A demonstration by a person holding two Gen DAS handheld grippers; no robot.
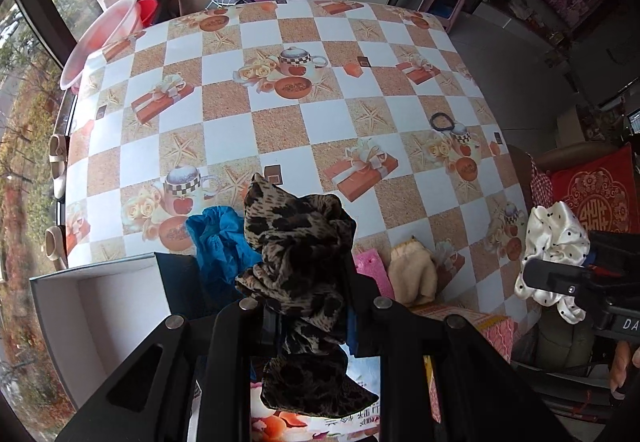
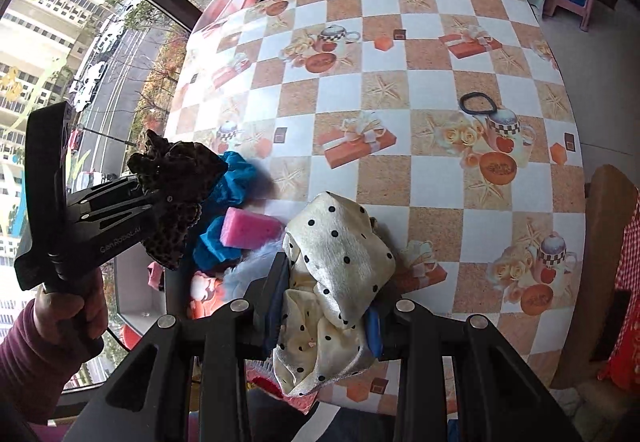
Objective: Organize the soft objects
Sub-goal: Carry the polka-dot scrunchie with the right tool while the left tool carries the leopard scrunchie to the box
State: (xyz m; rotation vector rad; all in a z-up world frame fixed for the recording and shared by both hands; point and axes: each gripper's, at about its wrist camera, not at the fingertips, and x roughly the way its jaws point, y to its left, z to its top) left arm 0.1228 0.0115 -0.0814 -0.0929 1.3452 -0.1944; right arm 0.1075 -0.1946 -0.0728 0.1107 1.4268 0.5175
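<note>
- The left tongs [image 1: 308, 306] are pinching a leopard-print scrunchie [image 1: 298, 258], lifted clear of the tabletop [image 1: 280, 121] above its near edge; the cloth bunches up between the jaws and a flap droops below them.
- The right tongs [image 2: 324, 306] are pinching a cream scrunchie with black dots [image 2: 340, 266], also held up off the tabletop over the near edge.
- In the right wrist view the left tongs [image 2: 160, 193] appear at the left, gripped by a hand [image 2: 74, 312] in a maroon sleeve.
- Just beyond the left tongs, a crumpled blue cloth [image 1: 220, 238] lies on the tabletop near the near edge, with a pink sponge [image 2: 250, 228] touching it and a beige plush piece [image 1: 412, 274] beside that.
- An open white box [image 1: 100, 306] sits at the near left corner.
- Well apart, toward the right edge, a black hair tie [image 2: 478, 103] lies flat on the checked tablecloth.
</note>
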